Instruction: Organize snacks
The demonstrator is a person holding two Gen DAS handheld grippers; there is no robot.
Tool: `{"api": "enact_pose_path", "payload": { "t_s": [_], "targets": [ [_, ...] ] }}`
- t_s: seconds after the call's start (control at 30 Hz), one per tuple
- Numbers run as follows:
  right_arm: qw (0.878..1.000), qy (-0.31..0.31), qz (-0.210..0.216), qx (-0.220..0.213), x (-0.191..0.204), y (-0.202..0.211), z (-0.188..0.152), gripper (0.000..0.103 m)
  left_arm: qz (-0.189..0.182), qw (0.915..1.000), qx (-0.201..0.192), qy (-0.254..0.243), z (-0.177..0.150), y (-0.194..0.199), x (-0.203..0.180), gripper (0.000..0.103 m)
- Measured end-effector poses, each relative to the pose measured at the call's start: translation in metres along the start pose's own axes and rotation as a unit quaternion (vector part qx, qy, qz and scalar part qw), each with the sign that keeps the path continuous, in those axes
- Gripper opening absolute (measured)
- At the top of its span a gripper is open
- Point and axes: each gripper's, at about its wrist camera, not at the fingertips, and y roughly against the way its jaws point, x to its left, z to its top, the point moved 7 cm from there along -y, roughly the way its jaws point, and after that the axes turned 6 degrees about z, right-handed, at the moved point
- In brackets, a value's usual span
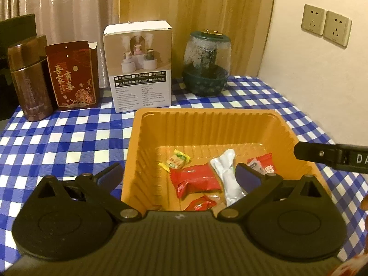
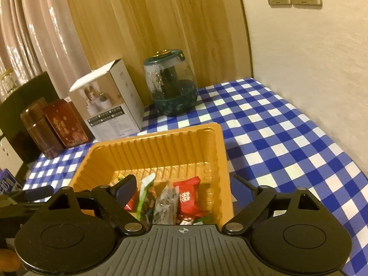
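An orange plastic tray [image 1: 230, 119] sits on the checked table and holds several wrapped snacks: a large red packet [image 1: 195, 180], a white packet [image 1: 226, 174], a small yellow candy [image 1: 176, 162] and a red packet at the right [image 1: 262, 164]. My left gripper [image 1: 181, 177] is open and empty, its jaws straddling the tray's near left wall. My right gripper [image 2: 182, 192] is open and empty over the same tray [image 2: 161, 135], above a red packet [image 2: 188, 195] and a clear dark packet [image 2: 164, 203]. The right gripper's finger [image 1: 331, 157] shows in the left wrist view.
Along the back stand a brown flask [image 1: 28, 80], a red gift box [image 1: 72, 78], a white carton [image 1: 139, 66] and a green-lidded glass jar [image 1: 207, 64]. A wall with sockets [image 1: 326, 25] bounds the right side. The blue checked cloth [image 1: 57, 142] covers the table.
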Motion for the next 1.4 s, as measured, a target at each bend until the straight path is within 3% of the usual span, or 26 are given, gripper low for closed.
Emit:
{"api": "enact_pose_path", "payload": {
  "t_s": [0.67, 1.4],
  "targets": [
    [1.0, 0.012, -0.018, -0.005, 0.0, 0.039, -0.012, 0.09, 0.022, 0.9996, -0.013, 0.015, -0.001, 0.048, 0.013, 0.103],
    [1.0, 0.014, -0.009, 0.0, 0.028, 0.126, -0.051, 0.09, 0.013, 0.999, 0.015, 0.041, -0.052, 0.144, 0.015, 0.103]
  ]
}}
